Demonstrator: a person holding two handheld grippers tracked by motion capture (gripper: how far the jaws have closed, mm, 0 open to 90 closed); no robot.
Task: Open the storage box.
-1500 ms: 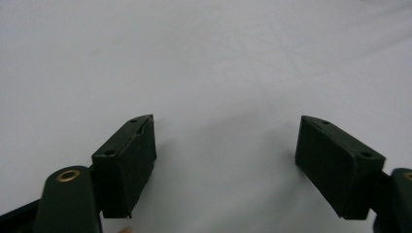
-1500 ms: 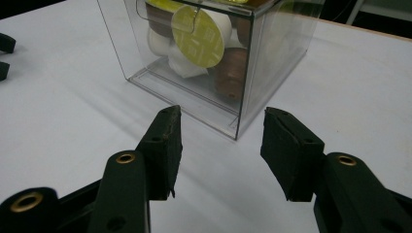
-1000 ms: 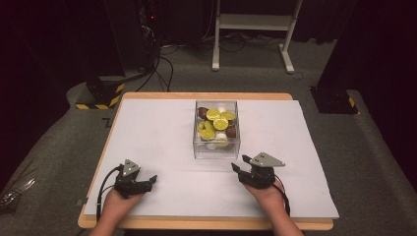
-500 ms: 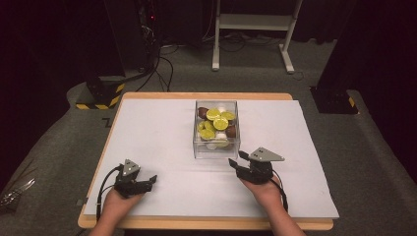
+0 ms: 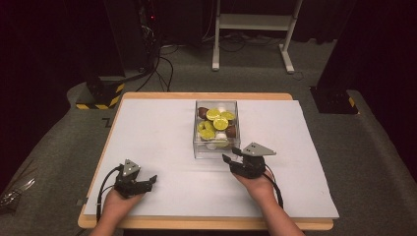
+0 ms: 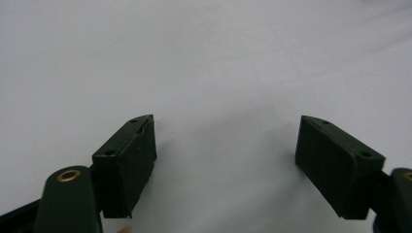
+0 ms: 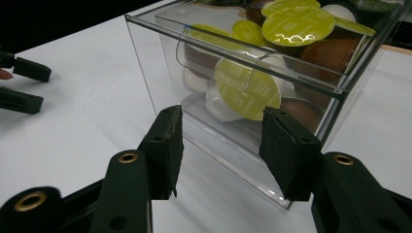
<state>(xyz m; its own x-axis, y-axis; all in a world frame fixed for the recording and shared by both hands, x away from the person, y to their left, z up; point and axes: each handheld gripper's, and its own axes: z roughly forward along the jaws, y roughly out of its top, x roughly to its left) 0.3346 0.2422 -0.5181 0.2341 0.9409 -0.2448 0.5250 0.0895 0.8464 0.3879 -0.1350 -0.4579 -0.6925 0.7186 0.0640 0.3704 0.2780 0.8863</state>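
Approach is the step in hand — the right gripper (image 5: 230, 158) sits just short of the clear box (image 5: 217, 147) at mid-table, jaws half apart and just now closing, nothing between them. Next it must reach the box front squarely. Left gripper (image 5: 150, 181) rests wide open on the sheet (image 5: 147, 128), forearm low.

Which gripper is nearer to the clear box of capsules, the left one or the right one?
Right. The right gripper is just in front of the clear box, jaws open toward its near wall. The left gripper rests far off, near the table's front-left edge.
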